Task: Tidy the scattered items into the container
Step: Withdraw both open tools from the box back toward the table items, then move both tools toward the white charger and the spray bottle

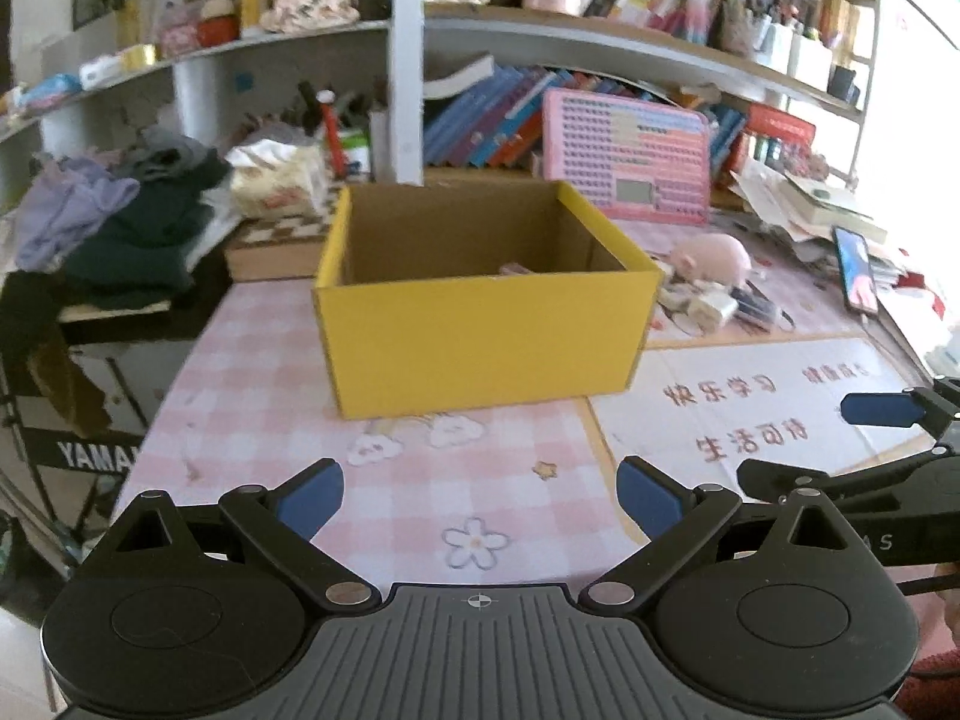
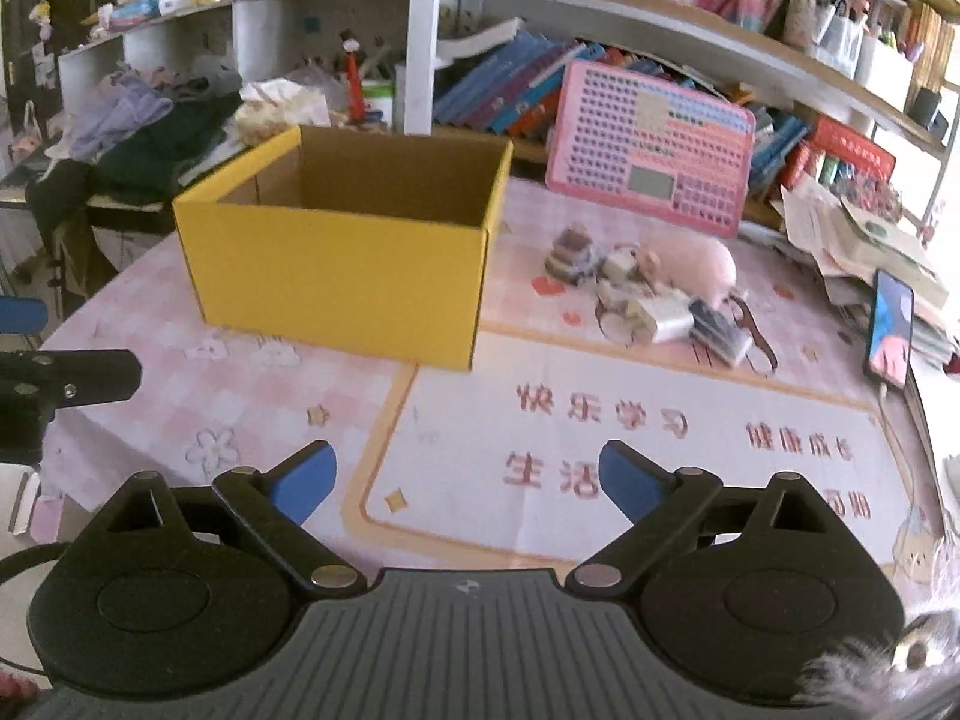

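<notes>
Where the lower edge of each wrist view begins, two pairs of tongs: left tongs (image 1: pixel 480 501) spread wide with nothing between the blue pads, right tongs (image 2: pixel 468 483) likewise apart and empty, both hovering above the pink checked worktop (image 1: pixel 270 420). Just beyond the right tongs, a white mat (image 2: pixel 660 420) printed with red characters, lying flat on the worktop. Farther in, at mid-frame in both views, a yellow cardboard box (image 1: pixel 480 342), open at the top, upright on the worktop, with some small thing barely visible low inside against its far wall in the left view. To the right of the box and apart from it, a cluster of scattered items (image 2: pixel 654 300): a pink plush pig (image 2: pixel 699 267), a small toy car (image 2: pixel 573 258), a white charger block (image 2: pixel 666 315), the rest too blurred to tell. At the right edge, a phone (image 2: pixel 891 330) with lit screen. Behind, leaning upright, a pink keyboard toy (image 2: pixel 651 147); at upper frame, shelves crowded with books (image 2: pixel 510 78); at upper left, heaped clothes (image 1: pixel 120 222).
</notes>
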Motion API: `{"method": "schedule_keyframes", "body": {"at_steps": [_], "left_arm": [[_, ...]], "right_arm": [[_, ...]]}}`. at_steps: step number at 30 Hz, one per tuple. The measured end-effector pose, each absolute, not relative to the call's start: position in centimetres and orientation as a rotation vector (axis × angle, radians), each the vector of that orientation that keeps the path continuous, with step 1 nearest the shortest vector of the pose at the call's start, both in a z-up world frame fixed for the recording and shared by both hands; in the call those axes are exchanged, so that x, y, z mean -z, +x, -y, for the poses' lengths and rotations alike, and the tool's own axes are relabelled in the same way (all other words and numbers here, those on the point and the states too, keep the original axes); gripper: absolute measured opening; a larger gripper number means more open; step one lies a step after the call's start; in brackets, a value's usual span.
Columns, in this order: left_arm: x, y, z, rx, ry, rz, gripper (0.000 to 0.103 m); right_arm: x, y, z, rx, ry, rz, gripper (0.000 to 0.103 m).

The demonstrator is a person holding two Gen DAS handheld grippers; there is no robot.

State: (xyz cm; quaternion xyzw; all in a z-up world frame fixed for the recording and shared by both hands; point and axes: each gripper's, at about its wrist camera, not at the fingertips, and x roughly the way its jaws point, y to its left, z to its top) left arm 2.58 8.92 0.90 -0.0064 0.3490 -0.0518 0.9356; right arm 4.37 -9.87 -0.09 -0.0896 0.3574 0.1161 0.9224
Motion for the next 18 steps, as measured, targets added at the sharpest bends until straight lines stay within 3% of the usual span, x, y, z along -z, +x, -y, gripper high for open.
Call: {"method": "schedule_keyframes", "body": {"at_steps": [18], "left_arm": [[1.1,4.9,-3.7,0.29,0.023,-0.806,0.099]], "right_arm": [[1.1,4.4,14.4,-0.096,-0.145,-0.815,0.097]]}}
